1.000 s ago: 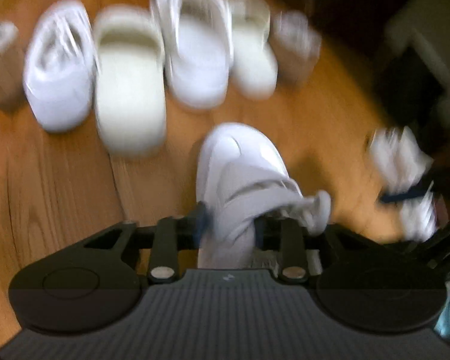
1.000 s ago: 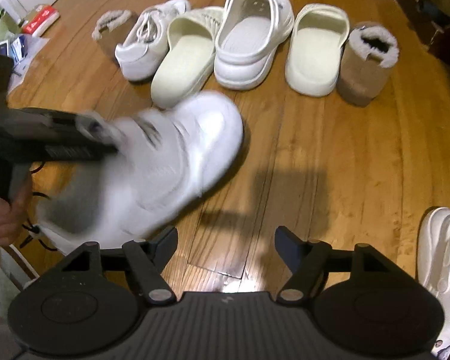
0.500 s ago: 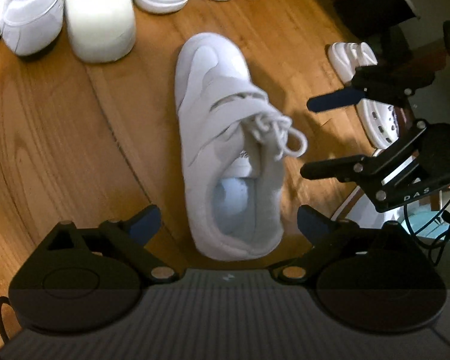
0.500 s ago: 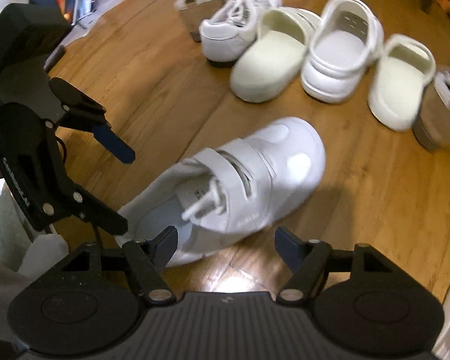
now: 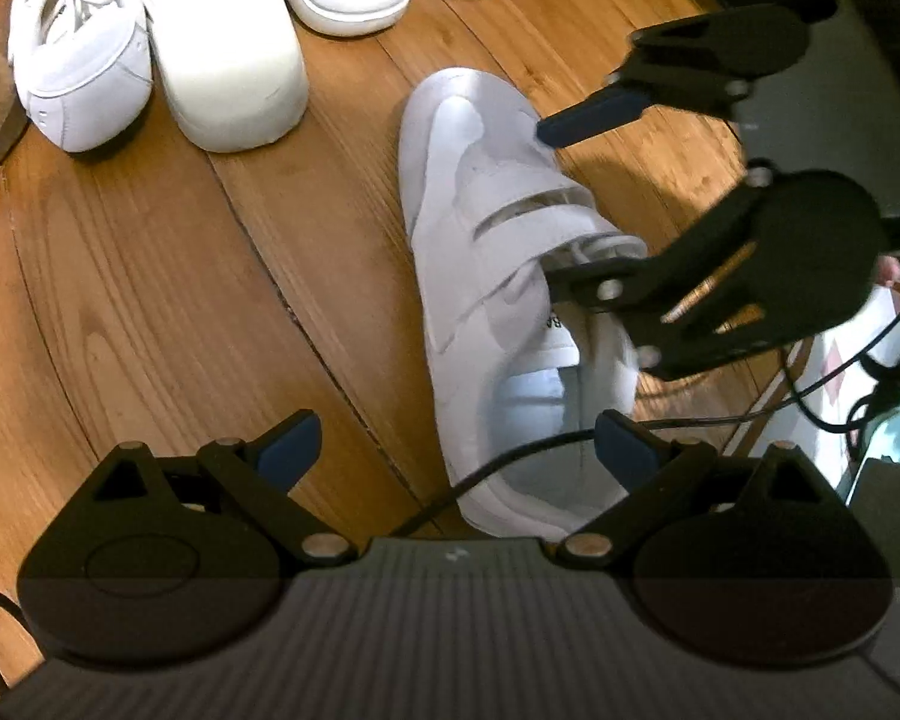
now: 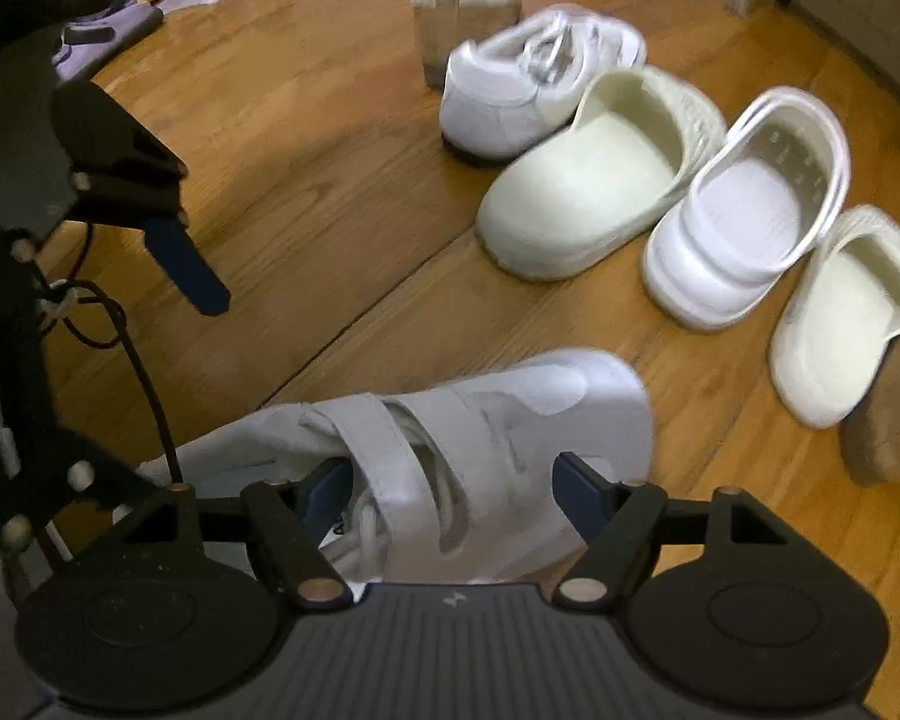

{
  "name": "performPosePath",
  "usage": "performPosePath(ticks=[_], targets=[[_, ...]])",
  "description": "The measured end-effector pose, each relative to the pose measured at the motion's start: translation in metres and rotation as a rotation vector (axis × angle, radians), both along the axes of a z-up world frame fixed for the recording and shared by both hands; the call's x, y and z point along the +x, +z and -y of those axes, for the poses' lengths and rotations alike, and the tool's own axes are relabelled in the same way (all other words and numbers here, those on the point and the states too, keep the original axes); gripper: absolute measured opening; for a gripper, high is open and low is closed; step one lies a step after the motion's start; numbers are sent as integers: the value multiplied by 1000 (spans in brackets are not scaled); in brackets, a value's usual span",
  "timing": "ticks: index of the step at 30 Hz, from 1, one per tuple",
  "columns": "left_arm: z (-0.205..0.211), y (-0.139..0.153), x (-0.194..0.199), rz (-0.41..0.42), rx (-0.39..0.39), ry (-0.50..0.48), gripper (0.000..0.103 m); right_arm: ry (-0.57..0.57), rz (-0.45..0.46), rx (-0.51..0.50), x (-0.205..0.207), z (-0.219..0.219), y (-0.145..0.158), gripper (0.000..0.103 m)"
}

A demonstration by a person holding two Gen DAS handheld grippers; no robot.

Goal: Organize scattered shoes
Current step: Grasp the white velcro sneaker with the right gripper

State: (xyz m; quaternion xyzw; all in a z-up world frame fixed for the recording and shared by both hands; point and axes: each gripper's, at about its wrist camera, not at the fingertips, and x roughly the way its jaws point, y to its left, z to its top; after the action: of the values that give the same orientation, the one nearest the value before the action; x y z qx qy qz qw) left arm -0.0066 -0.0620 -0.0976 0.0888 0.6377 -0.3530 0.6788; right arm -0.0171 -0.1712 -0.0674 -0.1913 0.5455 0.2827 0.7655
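A white strap sneaker (image 5: 480, 276) lies on the wooden floor, toe toward the shoe row. My left gripper (image 5: 456, 450) stands wide open above its heel without touching it. My right gripper (image 6: 453, 489) comes in from the sneaker's side and straddles the strapped middle (image 6: 480, 420); one finger sits by the laces, the other by the toe side. The pads do not visibly press. The left wrist view shows the right gripper (image 5: 576, 198) over the shoe, and the right wrist view shows the left gripper (image 6: 174, 384) at the left.
Along the far side stand a white lace sneaker (image 6: 528, 84), two cream slides (image 6: 594, 180), a white clog (image 6: 744, 210) and tan fuzzy boots (image 6: 462, 18). Clutter (image 6: 120, 0) lies at the far left. A black cable (image 5: 510, 456) crosses the sneaker's heel.
My left gripper let go of the strap sneaker and opened wide; the shoe now rests on the floor. My right gripper rolled and came down to straddle the shoe's middle.
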Motion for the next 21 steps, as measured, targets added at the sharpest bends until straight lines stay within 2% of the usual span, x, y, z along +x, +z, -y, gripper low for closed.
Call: performPosePath(ticks=[9,16,19,21], targets=[[13,-2,-1,-1,3,-6,99,-25,13,-9,2,2,-15,81],[15,6,4,15,-13,18,99,-48,43,-9,3,3,-16,77],[16,13,2,77,25,2,99,-60,43,3,2,5,-15,75],[15,11,4,72,29,6,99,-69,33,8,4,6,-15,75]])
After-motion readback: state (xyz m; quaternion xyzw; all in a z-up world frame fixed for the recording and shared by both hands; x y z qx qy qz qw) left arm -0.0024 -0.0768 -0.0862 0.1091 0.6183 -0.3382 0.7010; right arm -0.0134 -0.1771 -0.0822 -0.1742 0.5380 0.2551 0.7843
